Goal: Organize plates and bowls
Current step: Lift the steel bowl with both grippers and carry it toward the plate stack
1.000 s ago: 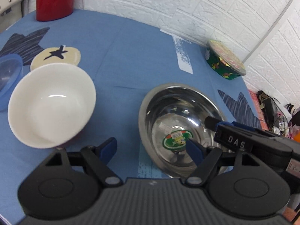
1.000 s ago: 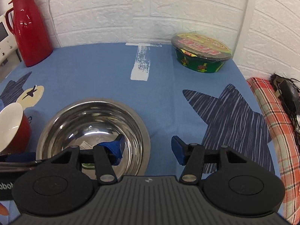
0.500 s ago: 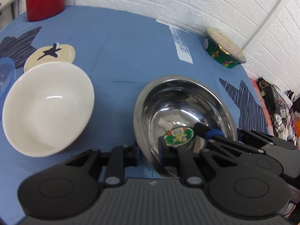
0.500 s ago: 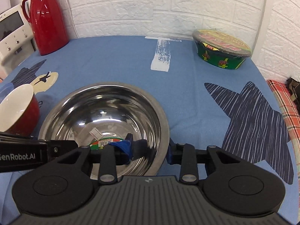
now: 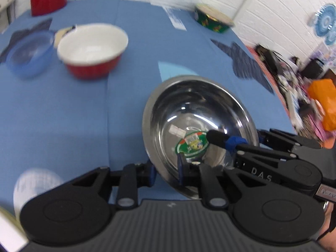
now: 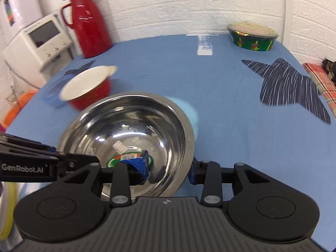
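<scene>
A white brick wall rises behind the counter, which wears a blue cloth with dark star prints and fills most of both views; its right edge drops off beside a plaid cloth. A white appliance stands off the far left corner, next to a red thermos jug. The steel bowl sits tilted, lifted off the cloth, directly ahead of both tongs: the left tongs are clenched on its near-left rim, the right tongs clenched on its near-right rim, one finger inside and one outside each. A pale blue disc shows beyond the bowl. Ahead and left stands the red bowl with white inside, with a blue translucent bowl just beside it. A green noodle cup rests far ahead right. Bare cloth spreads ahead right of the tongs.
</scene>
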